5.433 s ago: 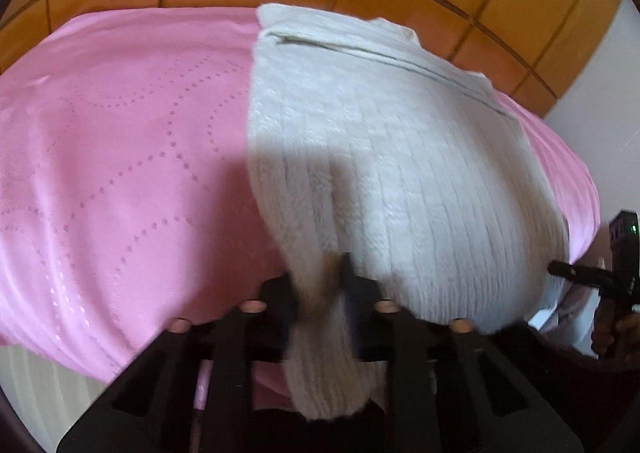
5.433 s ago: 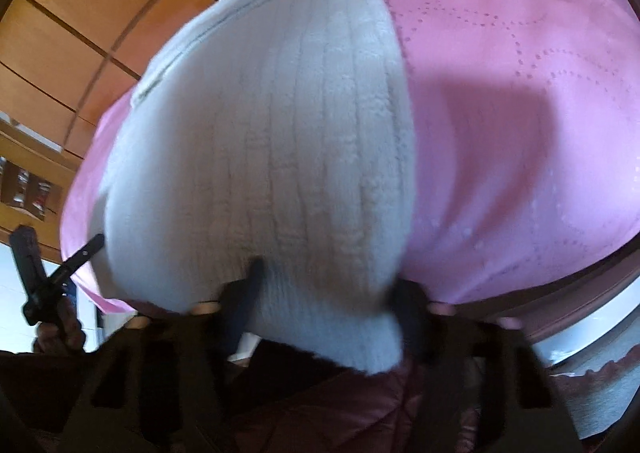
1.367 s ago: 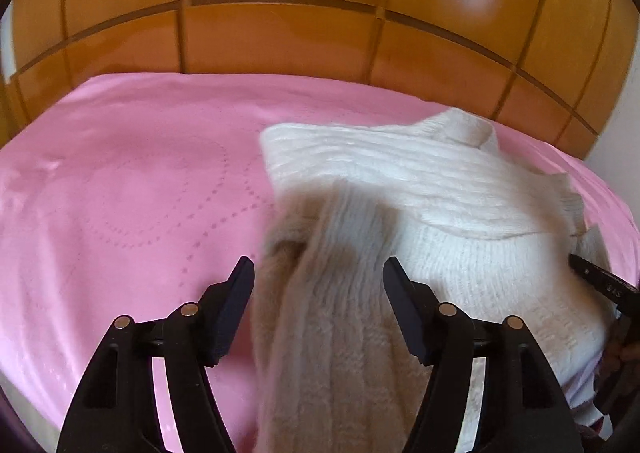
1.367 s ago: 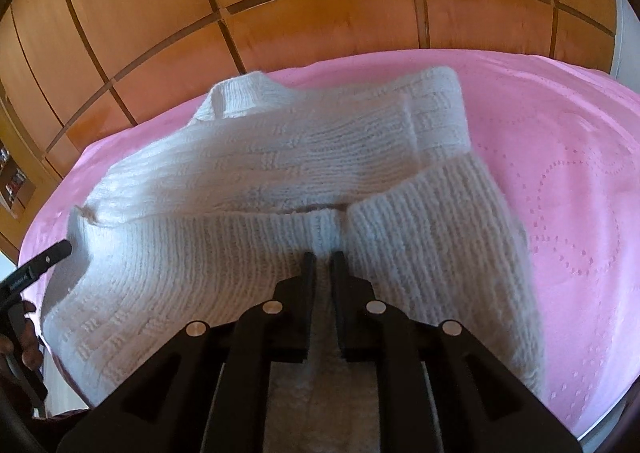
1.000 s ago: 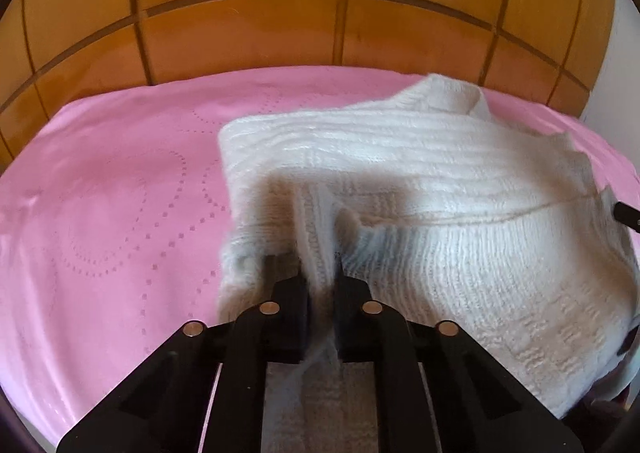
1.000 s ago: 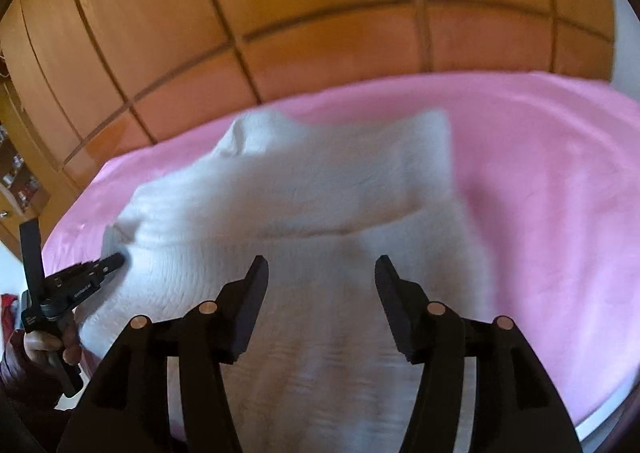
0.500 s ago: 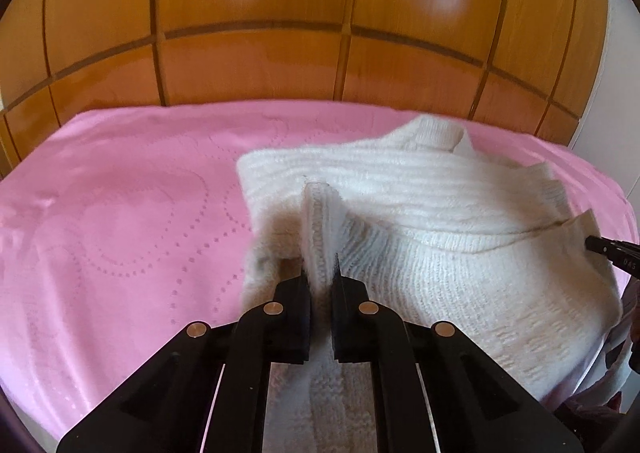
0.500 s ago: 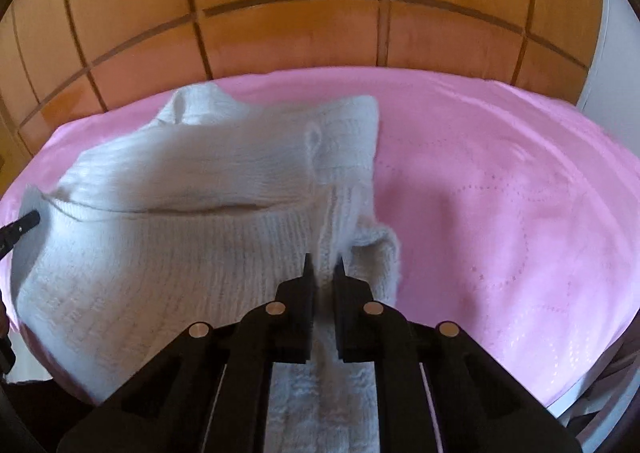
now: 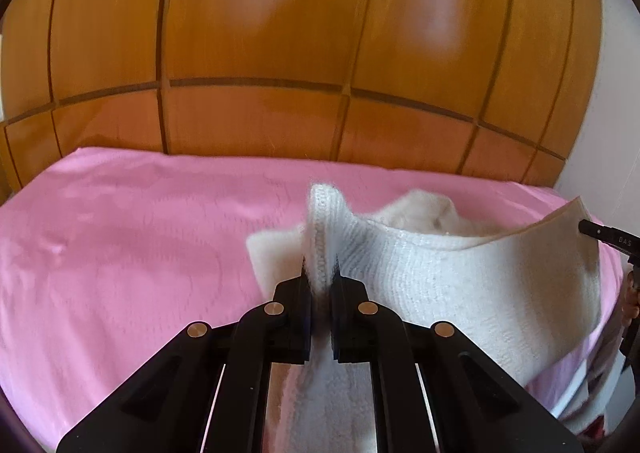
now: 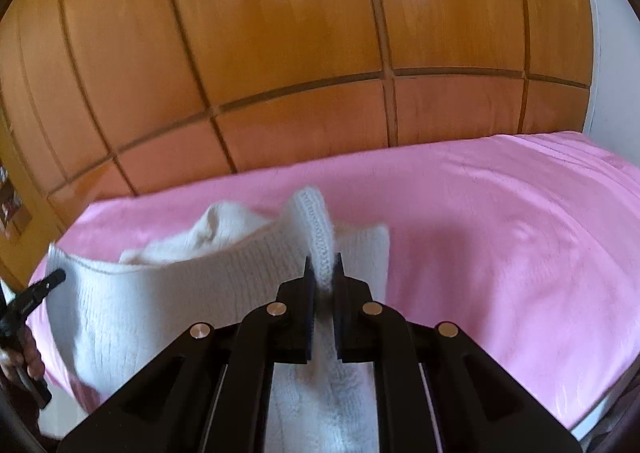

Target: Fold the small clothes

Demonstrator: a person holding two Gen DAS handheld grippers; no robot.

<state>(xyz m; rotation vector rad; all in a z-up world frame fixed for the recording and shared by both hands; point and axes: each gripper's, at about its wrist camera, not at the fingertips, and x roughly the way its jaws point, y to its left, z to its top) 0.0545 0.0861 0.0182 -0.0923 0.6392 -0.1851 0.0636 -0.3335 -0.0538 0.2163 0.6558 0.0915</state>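
Observation:
A white knitted sweater (image 9: 452, 281) lies partly on a pink bed (image 9: 132, 237). Its near edge is lifted off the bed and stretched between both grippers. My left gripper (image 9: 320, 273) is shut on the left corner of that edge, which sticks up above the jaws. My right gripper (image 10: 323, 265) is shut on the right corner of the sweater (image 10: 160, 285). The right gripper's tip also shows at the right edge of the left wrist view (image 9: 600, 232). The left gripper's tip also shows at the left edge of the right wrist view (image 10: 44, 285). The sweater's collar rests farther back.
A wooden panelled headboard (image 9: 280, 53) rises behind the bed; it also shows in the right wrist view (image 10: 280, 53). A white wall (image 10: 608, 65) stands at the right. Pink bedspread (image 10: 500, 221) stretches to the right of the sweater and to the left of it in the left wrist view.
Both grippers let go, regrasped the sweater's near corners, and have now lifted that edge up off the bed and pulled it taut.

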